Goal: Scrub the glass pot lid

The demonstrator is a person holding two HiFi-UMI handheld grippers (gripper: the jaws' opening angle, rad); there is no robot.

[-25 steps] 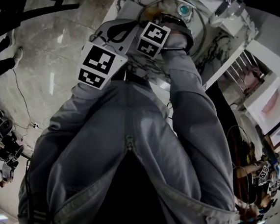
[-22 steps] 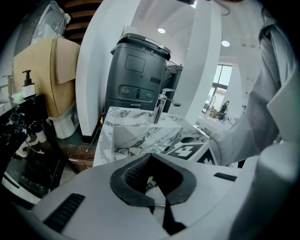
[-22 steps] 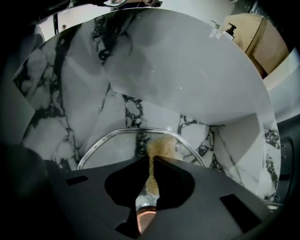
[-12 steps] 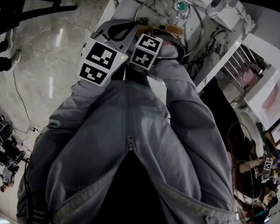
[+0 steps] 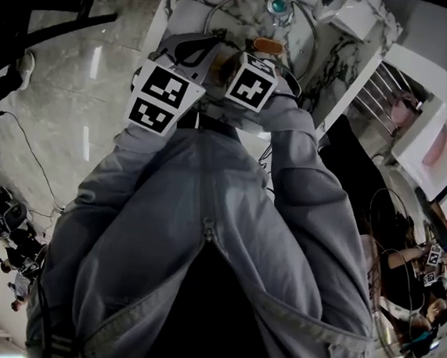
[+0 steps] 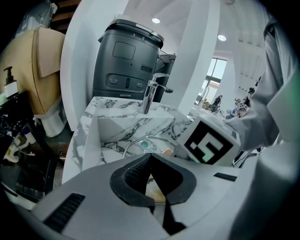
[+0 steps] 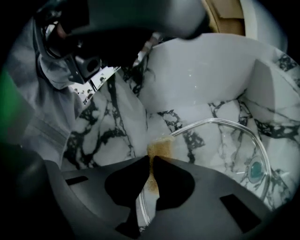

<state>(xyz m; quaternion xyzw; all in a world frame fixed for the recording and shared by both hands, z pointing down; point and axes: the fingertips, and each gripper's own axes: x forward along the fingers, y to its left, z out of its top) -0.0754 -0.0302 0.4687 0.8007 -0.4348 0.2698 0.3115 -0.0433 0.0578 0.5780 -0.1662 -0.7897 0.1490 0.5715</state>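
Pinching sponge [image 7: 158,149] at lid rim [image 7: 212,121]

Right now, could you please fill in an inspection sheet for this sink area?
Surface: white marble sink with dark veins.
Job's things: glass lid with teal knob in the sink; brown sponge at its rim.
Clutter: pump bottle on a shelf at far left.
Grippers: left claw shut, over the lid's near edge, no grip shown; right claw shut on the sponge.
Cables: one thin cable across the floor.
Surroundings: faucet and dark machine behind the sink; people far off.
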